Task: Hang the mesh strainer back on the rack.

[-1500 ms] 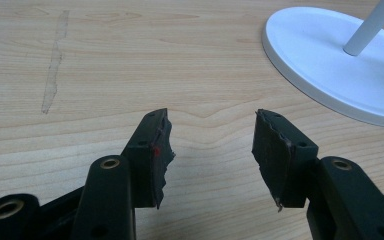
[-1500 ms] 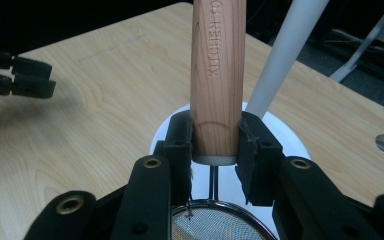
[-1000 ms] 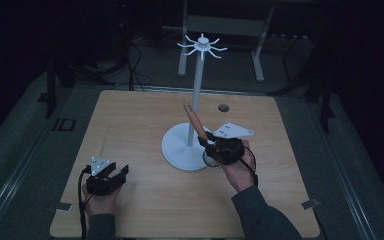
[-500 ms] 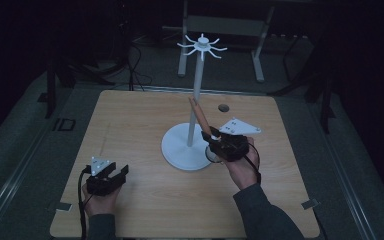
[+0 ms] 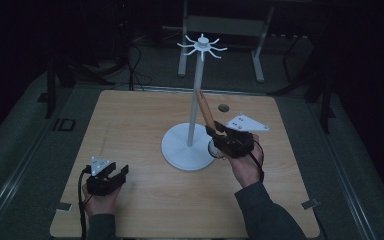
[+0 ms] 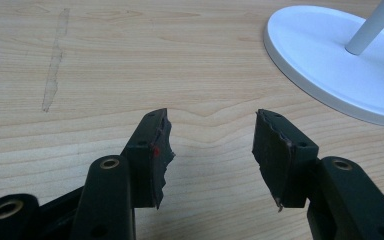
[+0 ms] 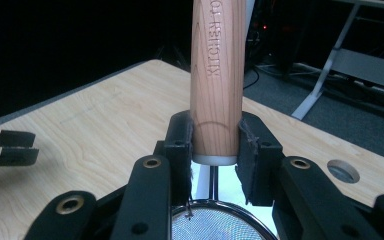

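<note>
A small strainer with a wooden handle [image 5: 206, 109] and a round mesh bowl [image 5: 214, 149] is held just right of a white stand's pole [image 5: 195, 100]. My right gripper [image 5: 216, 134] is shut on the lower end of the handle [image 7: 218, 75], and the handle tilts up and to the left. The mesh [image 7: 215, 226] hangs below the jaws. The stand has a round base [image 5: 182, 150] and a ring of hooks [image 5: 202, 46] on top. My left gripper [image 5: 116, 173] rests at the table's front left, open with nothing between its fingers [image 6: 155, 145].
The wooden table [image 5: 130, 120] has a small round hole [image 5: 223, 107] behind the stand. The stand's base [image 6: 330, 60] lies ahead and to the right of the left gripper. Dark floor and metal frame legs [image 5: 257, 55] lie beyond the far edge.
My right gripper has moved slightly right and up with the strainer, and the handle's tip has risen along the pole. The left gripper has not moved.
</note>
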The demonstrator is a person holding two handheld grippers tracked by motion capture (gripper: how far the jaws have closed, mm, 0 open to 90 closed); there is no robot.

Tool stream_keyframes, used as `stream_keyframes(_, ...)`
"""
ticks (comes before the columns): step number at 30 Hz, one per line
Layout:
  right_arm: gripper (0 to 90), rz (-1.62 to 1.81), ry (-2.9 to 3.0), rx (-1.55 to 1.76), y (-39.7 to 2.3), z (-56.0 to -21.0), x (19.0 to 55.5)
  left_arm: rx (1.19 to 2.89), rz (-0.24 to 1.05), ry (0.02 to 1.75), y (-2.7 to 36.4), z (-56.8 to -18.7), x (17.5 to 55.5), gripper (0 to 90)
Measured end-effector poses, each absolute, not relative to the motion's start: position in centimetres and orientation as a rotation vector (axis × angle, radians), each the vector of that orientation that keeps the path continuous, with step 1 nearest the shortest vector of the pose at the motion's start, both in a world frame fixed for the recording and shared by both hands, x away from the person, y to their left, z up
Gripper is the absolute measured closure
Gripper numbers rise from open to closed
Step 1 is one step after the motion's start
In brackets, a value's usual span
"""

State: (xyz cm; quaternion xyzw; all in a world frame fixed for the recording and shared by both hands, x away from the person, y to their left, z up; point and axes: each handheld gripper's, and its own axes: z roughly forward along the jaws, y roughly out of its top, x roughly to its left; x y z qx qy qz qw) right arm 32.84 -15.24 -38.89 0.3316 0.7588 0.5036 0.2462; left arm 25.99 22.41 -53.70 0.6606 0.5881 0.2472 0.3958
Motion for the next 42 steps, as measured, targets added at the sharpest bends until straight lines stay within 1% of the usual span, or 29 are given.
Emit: stream_keyframes(42, 69.5, 1.517, 1.936, 0.912, -16.4, -35.9, 32.6, 1.664, 0.628, 1.501, 22.6, -53.7, 26.0, 48.9)
